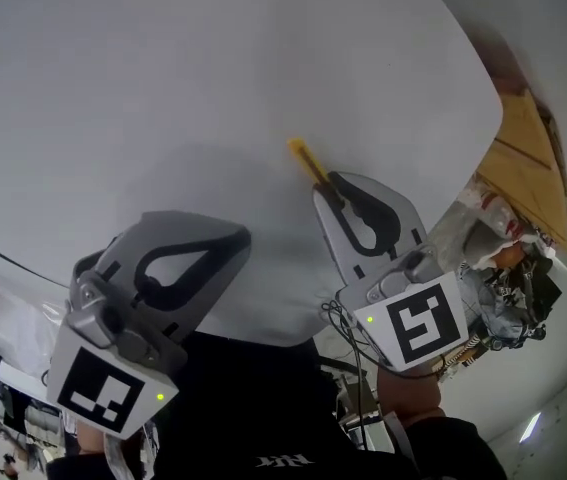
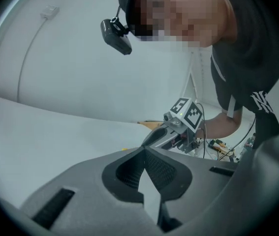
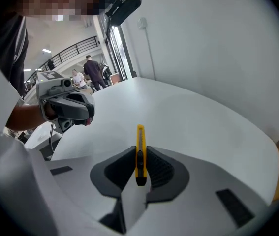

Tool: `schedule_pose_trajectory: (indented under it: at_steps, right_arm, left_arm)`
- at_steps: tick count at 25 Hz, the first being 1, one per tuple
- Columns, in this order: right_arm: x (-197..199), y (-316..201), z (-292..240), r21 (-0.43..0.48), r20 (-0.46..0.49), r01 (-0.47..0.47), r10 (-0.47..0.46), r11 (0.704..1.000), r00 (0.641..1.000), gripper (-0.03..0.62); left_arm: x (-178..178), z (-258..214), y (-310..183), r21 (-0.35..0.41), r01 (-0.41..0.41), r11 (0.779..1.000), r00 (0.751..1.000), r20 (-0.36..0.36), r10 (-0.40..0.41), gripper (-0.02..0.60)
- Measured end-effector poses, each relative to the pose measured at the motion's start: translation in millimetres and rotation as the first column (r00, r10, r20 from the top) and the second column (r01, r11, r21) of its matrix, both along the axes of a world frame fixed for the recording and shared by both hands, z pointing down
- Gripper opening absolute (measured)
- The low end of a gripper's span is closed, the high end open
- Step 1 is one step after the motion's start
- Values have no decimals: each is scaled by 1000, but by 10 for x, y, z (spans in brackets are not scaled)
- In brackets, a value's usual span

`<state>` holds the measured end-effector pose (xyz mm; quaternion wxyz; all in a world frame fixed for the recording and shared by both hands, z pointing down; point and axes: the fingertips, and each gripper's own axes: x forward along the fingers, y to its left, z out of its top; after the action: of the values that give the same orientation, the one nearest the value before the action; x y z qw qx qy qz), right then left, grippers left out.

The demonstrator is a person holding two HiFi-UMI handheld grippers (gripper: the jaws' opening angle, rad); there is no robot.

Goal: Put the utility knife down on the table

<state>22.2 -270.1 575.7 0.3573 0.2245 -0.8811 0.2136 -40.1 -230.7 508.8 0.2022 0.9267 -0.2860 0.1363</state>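
Holding the utility knife [image 3: 140, 142], the right gripper [image 3: 140, 156] has its 2 black ribbed pads pressed against either side of the yellow handle. In the right gripper view the knife stands on edge between them. Its rear end lies just behind the pads and its front part runs out past the jaw tips. Head view: this gripper sits over the white table [image 1: 193, 78], toward the table's near right edge, and the knife's yellow front end points in toward the table's middle. No view shows whether the knife touches the tabletop. A hand [image 1: 415, 396] grips the right gripper behind its marker cube. The left gripper [image 1: 233, 238] is over the table's near left edge, well apart from the right one and angled toward it. Left gripper view: its 2 jaws are closed, pads meeting at the tip, with nothing between them and only a narrow slot of pale table showing behind the contact line. Beyond the table's right edge lies brown cardboard [image 1: 528, 153] and a clutter of wires and small parts, too blurred to name. A thin cable [image 2: 28, 53] runs down the white wall past the table's far edge.
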Motion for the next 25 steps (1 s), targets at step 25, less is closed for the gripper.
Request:
schedule_pose_trajectory:
  at_steps: [25]
  right_arm:
    - [44,21,240,38,-191,36,-28,999,981,56]
  left_arm:
    - [222,182,123,-14,-87,996,996,28,87,5]
